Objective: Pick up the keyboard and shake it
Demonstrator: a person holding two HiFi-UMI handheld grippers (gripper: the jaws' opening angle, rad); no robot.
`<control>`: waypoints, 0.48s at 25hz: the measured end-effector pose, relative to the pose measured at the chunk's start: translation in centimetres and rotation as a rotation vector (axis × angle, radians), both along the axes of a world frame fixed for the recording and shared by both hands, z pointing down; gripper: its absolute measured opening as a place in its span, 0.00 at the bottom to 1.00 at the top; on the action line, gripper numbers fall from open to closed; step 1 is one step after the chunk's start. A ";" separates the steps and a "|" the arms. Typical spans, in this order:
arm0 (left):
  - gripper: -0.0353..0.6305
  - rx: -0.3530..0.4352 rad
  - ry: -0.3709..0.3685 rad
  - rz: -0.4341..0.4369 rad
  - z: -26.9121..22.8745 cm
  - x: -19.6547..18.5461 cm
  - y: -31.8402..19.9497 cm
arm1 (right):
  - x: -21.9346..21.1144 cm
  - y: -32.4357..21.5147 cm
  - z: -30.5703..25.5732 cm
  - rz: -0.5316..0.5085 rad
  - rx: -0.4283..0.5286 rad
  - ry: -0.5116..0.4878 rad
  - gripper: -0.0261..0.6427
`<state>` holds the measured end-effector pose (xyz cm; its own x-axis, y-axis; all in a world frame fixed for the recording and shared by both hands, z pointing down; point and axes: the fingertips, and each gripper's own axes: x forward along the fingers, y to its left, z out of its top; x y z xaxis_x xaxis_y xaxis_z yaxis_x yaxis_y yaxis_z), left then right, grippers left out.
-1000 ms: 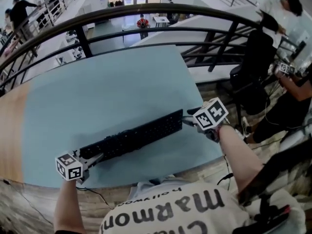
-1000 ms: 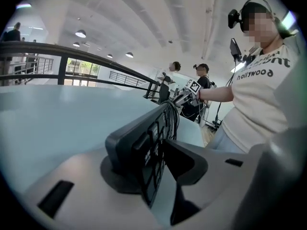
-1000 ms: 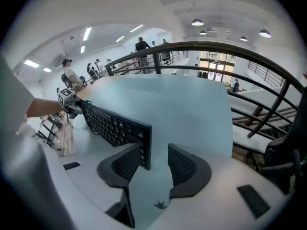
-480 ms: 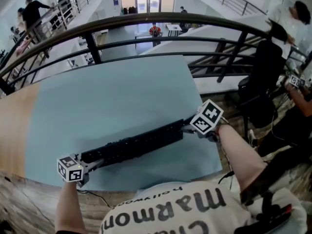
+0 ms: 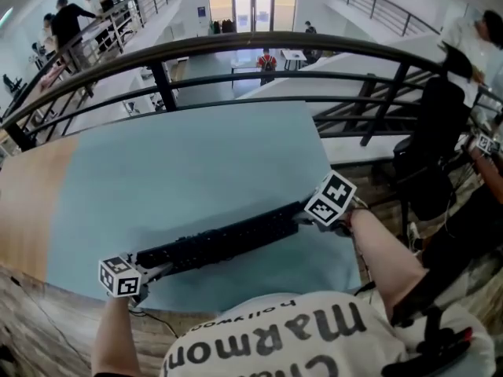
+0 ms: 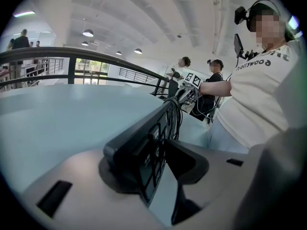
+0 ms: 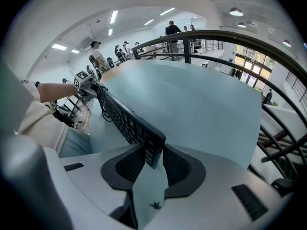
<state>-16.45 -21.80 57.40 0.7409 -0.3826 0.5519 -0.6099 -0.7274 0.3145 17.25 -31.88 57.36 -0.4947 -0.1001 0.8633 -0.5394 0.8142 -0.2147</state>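
Worryingly, at lower left the left gripper (image 5: pixel 154 271) jaws are opening on the keyboard (image 5: pixel 228 242) end; the right gripper (image 5: pixel 303 215) clamps the other, so shaking could drop it.

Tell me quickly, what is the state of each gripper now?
Left gripper: holds the keyboard by one end, jaws opening slightly.
Right gripper: closed on the other end of the keyboard.

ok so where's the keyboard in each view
head view: keyboard low centre, a dark bar slanting up from lower left to right.
left gripper view: centre, seen end-on, running away up-right.
right gripper view: centre, running away up-left.
shared landmark: the black railing beyond the blue table.
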 end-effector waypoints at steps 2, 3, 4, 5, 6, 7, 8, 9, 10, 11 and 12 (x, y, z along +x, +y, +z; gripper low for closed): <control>0.29 0.000 -0.010 -0.006 -0.2 0.2 -0.5 | 0.2 -0.6 0.2 0.003 0.016 0.023 0.24; 0.29 0.008 -0.017 -0.007 -0.4 0.1 -0.7 | 0.1 -0.8 0.2 0.004 0.023 0.032 0.24; 0.29 0.020 -0.026 -0.009 -0.7 -0.1 -1.1 | -0.1 -1.0 0.1 0.008 0.030 0.038 0.24; 0.29 0.033 -0.036 -0.011 -1.0 -0.4 -1.4 | -0.4 -1.4 -0.1 0.015 0.039 0.040 0.24; 0.30 0.044 -0.045 -0.013 -1.4 -0.7 -1.8 | -0.6 -1.7 -0.3 0.026 0.050 0.039 0.24; 0.30 0.054 -0.051 -0.015 -1.8 -1.0 -2.2 | -0.9 -2.1 -0.6 0.039 0.063 0.034 0.24; 0.30 0.068 -0.057 -0.018 -2.4 -1.2 -2.5 | -1.2 -2.5 -1.0 0.053 0.080 0.026 0.24; 0.30 0.090 -0.064 -0.020 -3.0 -1.4 -2.9 | -1.4 -3.0 -1.6 0.068 0.100 0.015 0.24; 0.30 0.123 -0.074 -0.022 -3.8 -1.6 -3.3 | -1.7 -3.5 -2.4 0.081 0.124 0.004 0.24; 0.30 0.162 -0.085 -0.026 -4.8 -1.9 -3.6 | -2.0 -4.0 -3.3 0.093 0.151 -0.008 0.24; 0.30 0.202 -0.096 -0.030 -5.7 -2.2 -4.0 | -2.3 -4.5 -4.3 0.104 0.182 -0.018 0.24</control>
<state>-18.60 -25.77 51.66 0.6751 -0.5136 0.5295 -0.6523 -0.7509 0.1033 14.99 -36.39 53.08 -0.4885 -0.3052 0.8174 -0.6203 0.7804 -0.0793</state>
